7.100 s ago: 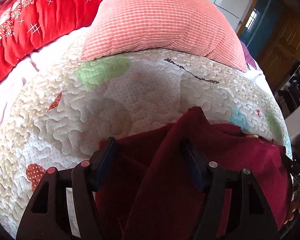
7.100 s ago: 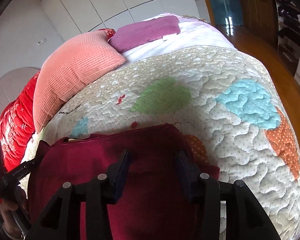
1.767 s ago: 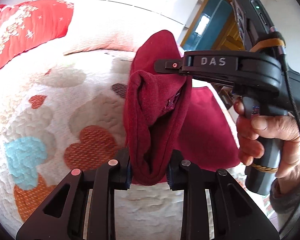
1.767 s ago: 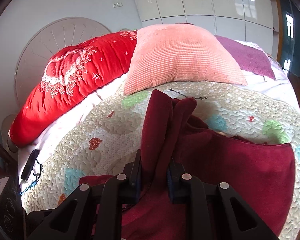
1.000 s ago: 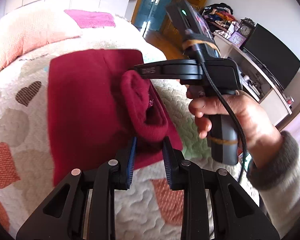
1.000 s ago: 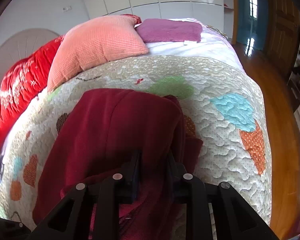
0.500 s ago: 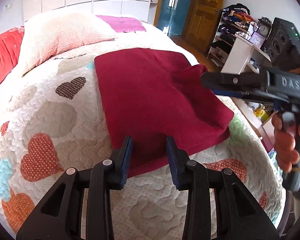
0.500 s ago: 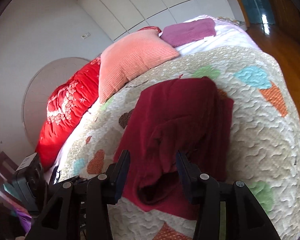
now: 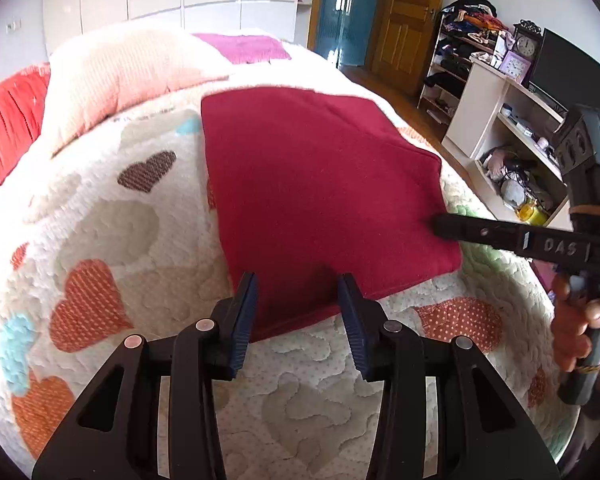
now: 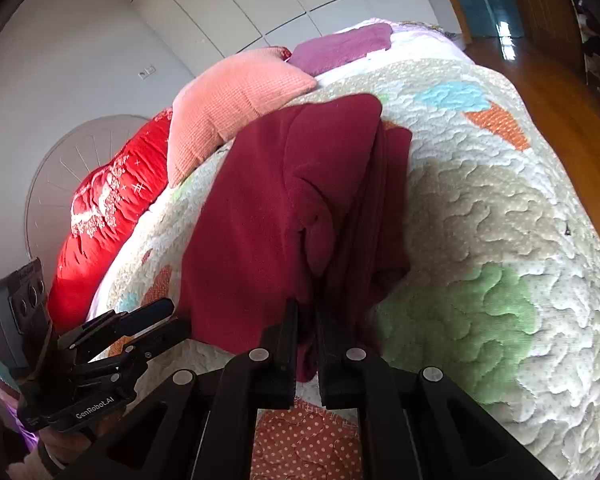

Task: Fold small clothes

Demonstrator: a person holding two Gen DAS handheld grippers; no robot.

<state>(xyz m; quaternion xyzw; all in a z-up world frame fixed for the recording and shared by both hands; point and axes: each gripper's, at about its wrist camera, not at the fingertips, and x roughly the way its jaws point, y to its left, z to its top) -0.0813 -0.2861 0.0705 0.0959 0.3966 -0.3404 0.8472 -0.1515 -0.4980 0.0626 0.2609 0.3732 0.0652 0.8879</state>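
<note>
A dark red garment (image 9: pixel 320 184) lies folded flat on the heart-patterned quilt (image 9: pixel 112 240). My left gripper (image 9: pixel 298 304) hovers over the garment's near edge. Its jaws are opening and the pads press on nothing, though the cloth shows below the gap. In the right wrist view the same garment (image 10: pixel 280 208) is bunched in thick folds along one side. My right gripper (image 10: pixel 306 320) is shut on a fold at that edge, with red cloth showing between its fingers. From the left wrist view, the right gripper (image 9: pixel 440 226) meets the garment's right edge. The left gripper (image 10: pixel 164 320) shows low at the left.
A salmon pillow (image 9: pixel 132 76), a red cushion (image 9: pixel 8 128) and a purple towel (image 9: pixel 244 46) lie at the head of the bed. Beyond the bed's right edge are a wooden floor, white shelves (image 9: pixel 512 120) and a hand (image 9: pixel 576 328) on the right gripper's handle.
The left jaws let go of the bunched cloth and have spread wider. The garment now lies flat. The right gripper opened, moved to the garment's edge and shut on a fold.
</note>
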